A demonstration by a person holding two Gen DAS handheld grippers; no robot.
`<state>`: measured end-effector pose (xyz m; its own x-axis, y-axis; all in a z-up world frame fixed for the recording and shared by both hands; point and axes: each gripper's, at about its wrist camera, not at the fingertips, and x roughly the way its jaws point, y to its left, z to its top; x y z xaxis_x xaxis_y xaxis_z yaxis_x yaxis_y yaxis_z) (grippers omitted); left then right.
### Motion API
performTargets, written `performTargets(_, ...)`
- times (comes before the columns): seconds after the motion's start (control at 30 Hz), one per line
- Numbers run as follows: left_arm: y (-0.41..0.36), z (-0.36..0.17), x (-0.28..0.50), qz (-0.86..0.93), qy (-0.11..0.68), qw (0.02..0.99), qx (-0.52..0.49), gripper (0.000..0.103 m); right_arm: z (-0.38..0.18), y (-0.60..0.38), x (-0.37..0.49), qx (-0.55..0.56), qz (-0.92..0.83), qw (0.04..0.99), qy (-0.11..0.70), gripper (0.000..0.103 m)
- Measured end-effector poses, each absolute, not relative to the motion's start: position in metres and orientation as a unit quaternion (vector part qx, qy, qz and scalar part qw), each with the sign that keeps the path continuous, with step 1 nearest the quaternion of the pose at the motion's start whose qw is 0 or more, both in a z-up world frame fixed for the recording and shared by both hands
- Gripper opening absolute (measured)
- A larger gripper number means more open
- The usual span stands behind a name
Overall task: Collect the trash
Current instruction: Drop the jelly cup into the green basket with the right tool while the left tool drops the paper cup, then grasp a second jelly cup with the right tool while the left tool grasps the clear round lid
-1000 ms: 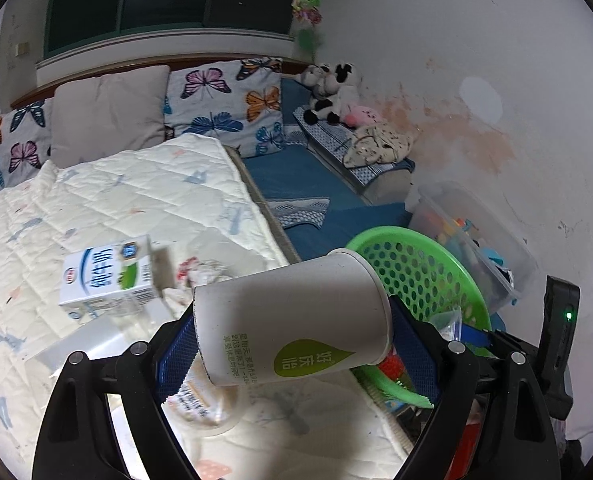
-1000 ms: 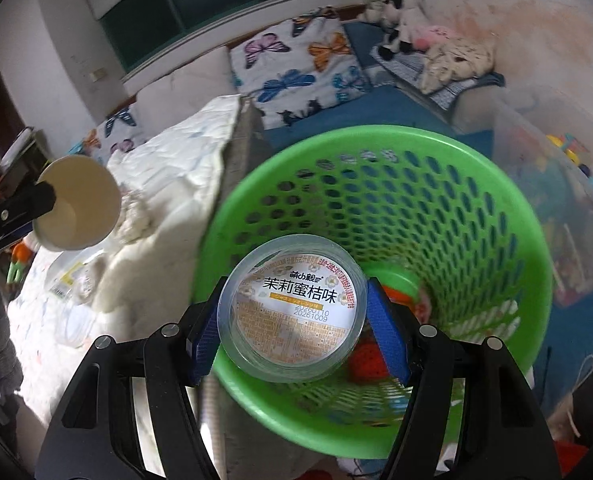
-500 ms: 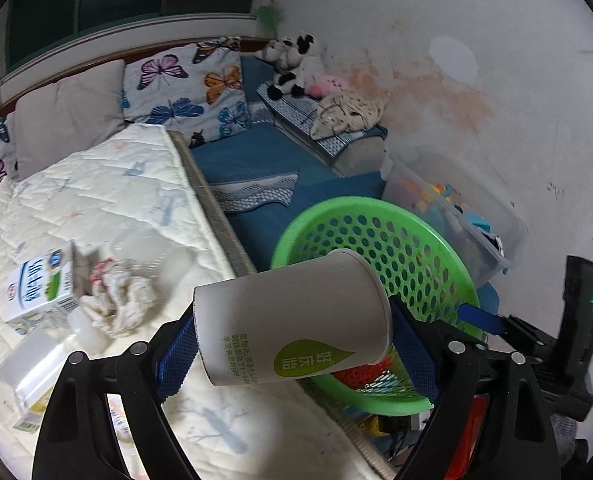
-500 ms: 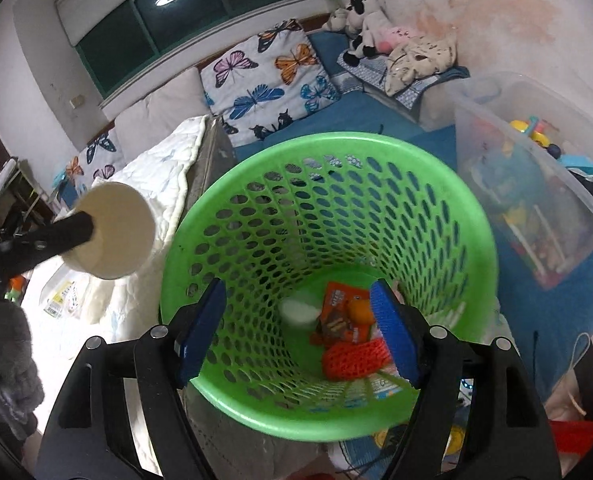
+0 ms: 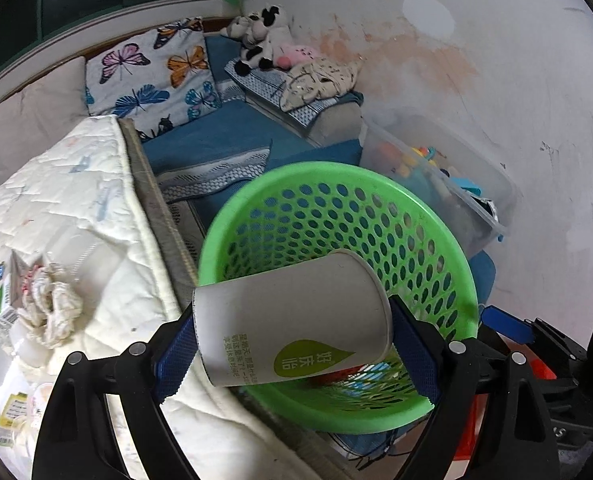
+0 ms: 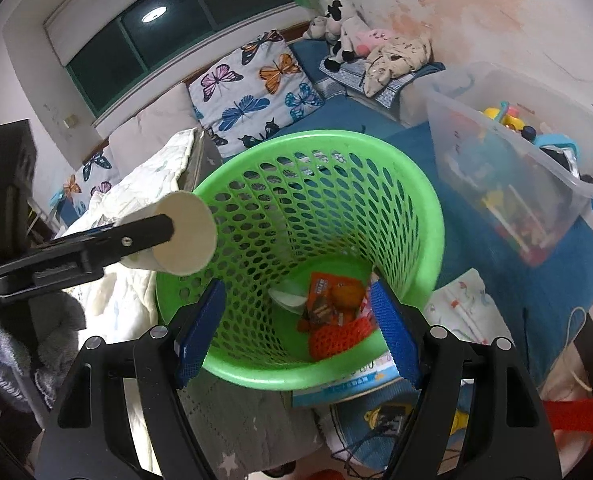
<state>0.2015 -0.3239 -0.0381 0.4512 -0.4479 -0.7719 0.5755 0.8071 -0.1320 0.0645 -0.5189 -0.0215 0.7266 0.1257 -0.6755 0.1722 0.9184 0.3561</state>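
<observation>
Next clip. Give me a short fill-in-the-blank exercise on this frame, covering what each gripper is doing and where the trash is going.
1. The left gripper is shut on a paper ____.
2. The right gripper is ____ and holds nothing.
3. The perforated basket that holds the trash is ____ in colour.
4. The crumpled tissue lies on the ____, not in the basket.

Missing words: cup; open; green; bed

Paper, plastic and cloth

The cup [image 5: 292, 320] is matt white paper; the basket [image 6: 416, 208] is glossy green perforated plastic; the bin [image 6: 528, 184] is cloudy clear plastic. The quilt [image 5: 76, 200] is stitched cream cloth. Finger pads [image 6: 200, 332] look rough and blue.
</observation>
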Motion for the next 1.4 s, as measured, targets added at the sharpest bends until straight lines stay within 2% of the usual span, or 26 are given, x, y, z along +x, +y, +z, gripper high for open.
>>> performTargets(0.1,-0.33,-0.041,0.199,-0.307,0.429,0.846,0.079,0.09,-0.021,-0.52,0.062,0.205,-0.012,0.907,0.369,0.075)
performTargets(0.4,-0.317,-0.037,0.194,-0.311,0.421,0.849,0.069,0.091,-0.019,-0.51,0.058,0.207,-0.004,0.907,0.367,0.075)
performTargets(0.97,-0.197,-0.015,0.178,-0.225,0.384,0.895,0.036,0.091,-0.013,-0.44,0.078,0.172,0.065,0.909,0.375,0.075)
performTargets(1.4,-0.095,-0.028,0.16,-0.149,0.4,0.904,-0.009,0.091,-0.008,-0.366,0.107,0.132,0.142,0.902,0.385,0.075)
